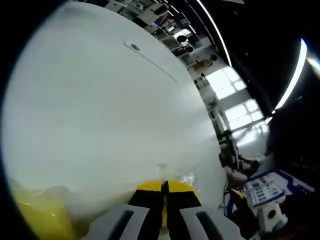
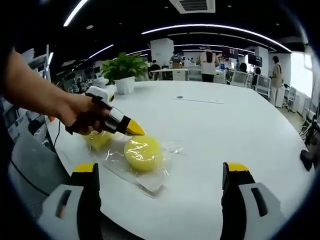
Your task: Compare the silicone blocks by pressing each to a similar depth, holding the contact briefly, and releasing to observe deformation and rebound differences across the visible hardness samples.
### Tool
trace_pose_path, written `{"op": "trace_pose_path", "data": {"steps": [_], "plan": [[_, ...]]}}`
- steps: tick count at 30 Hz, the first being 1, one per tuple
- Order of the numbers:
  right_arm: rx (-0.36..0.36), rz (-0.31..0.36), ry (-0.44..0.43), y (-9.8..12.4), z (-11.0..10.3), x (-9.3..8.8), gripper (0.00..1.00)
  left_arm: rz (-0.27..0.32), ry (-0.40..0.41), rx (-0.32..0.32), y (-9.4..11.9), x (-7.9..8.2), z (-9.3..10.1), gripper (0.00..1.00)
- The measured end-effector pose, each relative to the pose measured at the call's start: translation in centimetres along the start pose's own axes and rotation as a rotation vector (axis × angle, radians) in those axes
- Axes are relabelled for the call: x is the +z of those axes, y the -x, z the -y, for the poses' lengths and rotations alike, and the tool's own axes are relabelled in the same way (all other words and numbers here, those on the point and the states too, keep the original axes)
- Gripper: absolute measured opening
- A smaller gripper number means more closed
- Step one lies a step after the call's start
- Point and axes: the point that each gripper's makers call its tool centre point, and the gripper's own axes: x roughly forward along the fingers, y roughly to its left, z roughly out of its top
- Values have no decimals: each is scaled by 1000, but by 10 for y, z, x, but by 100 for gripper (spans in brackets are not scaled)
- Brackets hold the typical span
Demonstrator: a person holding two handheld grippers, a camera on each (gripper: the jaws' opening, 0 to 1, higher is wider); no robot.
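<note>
right claw (image 2: 160,172) spread, left claw (image 2: 134,129) closed above yellow block (image 2: 143,153)

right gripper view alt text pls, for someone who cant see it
The left tool, closed and held in a person's hand, touches a round yellow silicone block in clear plastic wrap on a white table. The right tool is wide open in the foreground.

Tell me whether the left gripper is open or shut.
Shut: the left gripper's yellow-tipped jaws meet with no gap, its tip by the yellow block.
</note>
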Motion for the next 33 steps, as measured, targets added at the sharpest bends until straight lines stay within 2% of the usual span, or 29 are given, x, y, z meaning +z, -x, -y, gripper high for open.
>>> {"op": "trace_pose_path", "data": {"steps": [5,6,7,9,11,13,15,18,24,27,33], "plan": [[-5,2,1,1,1,0,96,10,7,-22,2,1,9,0],[-5,1,0,1,1,0,96,11,-10,-19,2,1,10,0],[-5,2,1,1,1,0,96,13,-71,-9,3,1,8,0],[-3,1,7,1,0,0,96,37,-148,-72,3,2,21,0],[-3,1,14,1,0,0,96,31,-129,-48,5,0,19,0],[-4,3,11,1,1,0,96,24,-89,-53,8,0,19,0],[-7,3,10,2,2,0,96,28,-103,-58,9,0,20,0],[-10,9,10,2,2,1,96,37,-75,-62,12,-1,20,0],[-17,12,9,4,3,0,96,59,-133,-56,17,-2,25,0],[-30,19,26,4,5,2,96,80,-134,-56,23,-2,30,0],[-27,16,42,2,4,3,96,111,-219,-73,33,4,44,0]]}}
